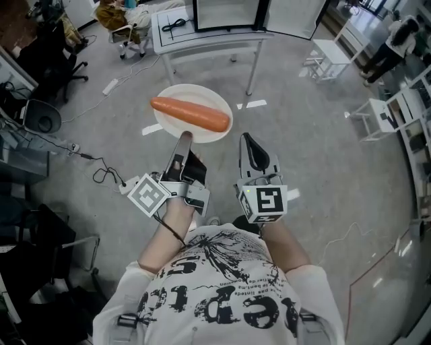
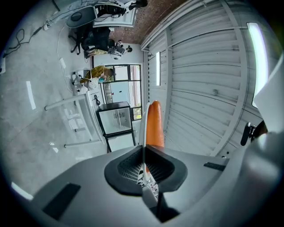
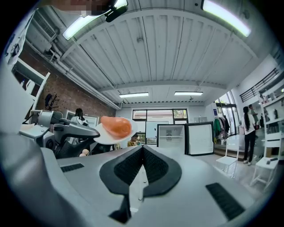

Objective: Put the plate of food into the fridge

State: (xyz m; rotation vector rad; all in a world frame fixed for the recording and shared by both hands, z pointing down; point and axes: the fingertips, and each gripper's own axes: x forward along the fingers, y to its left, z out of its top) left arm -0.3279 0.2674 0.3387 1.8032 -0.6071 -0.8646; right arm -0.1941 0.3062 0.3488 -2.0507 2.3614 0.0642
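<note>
A white plate [image 1: 186, 93] carries a long orange carrot [image 1: 190, 113] and hangs in the air above the grey floor. My left gripper [image 1: 183, 139] is shut on the plate's near rim. Edge-on in the left gripper view, the plate [image 2: 143, 126] runs straight into the closed jaws, with the carrot [image 2: 155, 124] beside it. My right gripper [image 1: 247, 139] is shut and empty, to the right of the plate and apart from it. The small fridge [image 3: 171, 138] stands far ahead with its door [image 3: 200, 138] swung open. From the right gripper view the plate [image 3: 103, 137] and carrot [image 3: 116, 126] show at left.
A white table [image 1: 202, 37] stands between me and the fridge [image 1: 225, 12]. White stools [image 1: 324, 57] and shelving [image 1: 397, 114] are at the right. An office chair [image 1: 40, 116] and floor cables [image 1: 101, 172] lie at the left. A person [image 1: 397, 40] stands far right.
</note>
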